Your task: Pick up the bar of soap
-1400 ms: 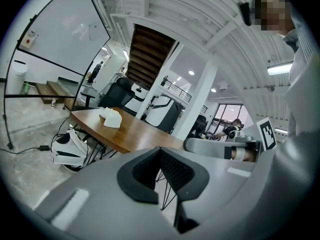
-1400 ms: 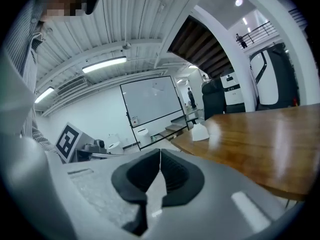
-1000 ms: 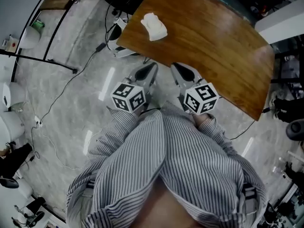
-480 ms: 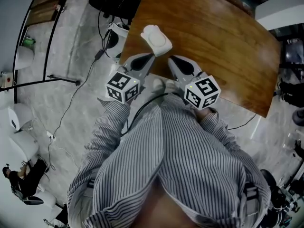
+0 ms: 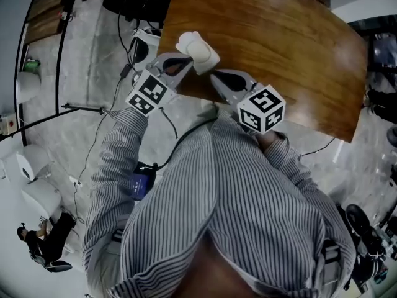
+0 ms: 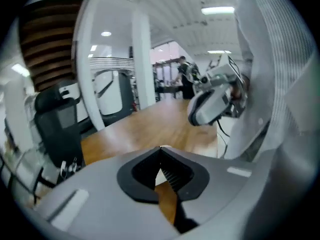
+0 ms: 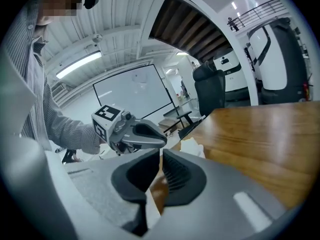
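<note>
an open-plan lab or office workspace is shown. a large wooden table (image 5: 279,36) is set on a polished stone floor (image 5: 80,61) crossed by cables (image 5: 131,33). a whiteboard (image 7: 132,96), a black office chair (image 7: 210,96) and ceiling strip lights (image 7: 80,64) are seen beyond it.

Striped long-sleeved shirt (image 5: 248,210), grey left gripper (image 5: 186,61), grey right gripper (image 5: 214,77), black-and-white marker cubes (image 5: 261,109)

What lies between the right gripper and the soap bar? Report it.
Only bare wooden tabletop lies between the right gripper and the soap bar, as the head view shows.
</note>
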A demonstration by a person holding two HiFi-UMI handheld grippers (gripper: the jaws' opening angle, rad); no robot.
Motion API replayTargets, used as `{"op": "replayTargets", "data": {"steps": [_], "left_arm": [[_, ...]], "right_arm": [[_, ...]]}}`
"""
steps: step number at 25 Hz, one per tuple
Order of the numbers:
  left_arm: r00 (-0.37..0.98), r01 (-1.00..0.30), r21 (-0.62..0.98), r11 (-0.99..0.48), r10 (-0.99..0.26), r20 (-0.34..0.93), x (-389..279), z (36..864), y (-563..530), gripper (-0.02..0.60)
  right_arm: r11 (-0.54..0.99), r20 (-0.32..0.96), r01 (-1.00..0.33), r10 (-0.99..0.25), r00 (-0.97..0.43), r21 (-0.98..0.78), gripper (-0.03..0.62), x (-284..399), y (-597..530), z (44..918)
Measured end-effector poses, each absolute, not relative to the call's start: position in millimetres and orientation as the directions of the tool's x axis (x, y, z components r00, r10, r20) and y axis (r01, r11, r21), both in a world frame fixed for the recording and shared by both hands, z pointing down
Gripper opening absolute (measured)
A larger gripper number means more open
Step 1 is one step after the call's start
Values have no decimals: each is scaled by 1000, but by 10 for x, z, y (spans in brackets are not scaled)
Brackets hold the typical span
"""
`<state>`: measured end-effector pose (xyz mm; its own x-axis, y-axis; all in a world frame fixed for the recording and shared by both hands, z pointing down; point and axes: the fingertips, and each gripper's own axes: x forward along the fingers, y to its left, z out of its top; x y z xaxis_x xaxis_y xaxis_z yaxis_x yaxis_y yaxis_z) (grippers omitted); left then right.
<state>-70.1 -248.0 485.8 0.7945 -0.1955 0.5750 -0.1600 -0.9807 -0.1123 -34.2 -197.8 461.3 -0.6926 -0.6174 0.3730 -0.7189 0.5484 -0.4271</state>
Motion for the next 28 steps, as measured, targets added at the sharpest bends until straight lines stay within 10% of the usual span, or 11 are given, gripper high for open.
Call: {"op": "replayTargets", "data": {"steps": [12, 28], "left_arm": [[332, 694, -108, -712, 183, 925, -604, 5366, -2657, 134], [30, 940, 52, -338, 231, 973, -543, 5701, -2661, 295]], "right_arm": [[514, 358, -712, -626, -693, -479, 11, -68, -2030, 4692], [498, 359, -698, -614, -703, -515, 11, -22, -2045, 4715]]}}
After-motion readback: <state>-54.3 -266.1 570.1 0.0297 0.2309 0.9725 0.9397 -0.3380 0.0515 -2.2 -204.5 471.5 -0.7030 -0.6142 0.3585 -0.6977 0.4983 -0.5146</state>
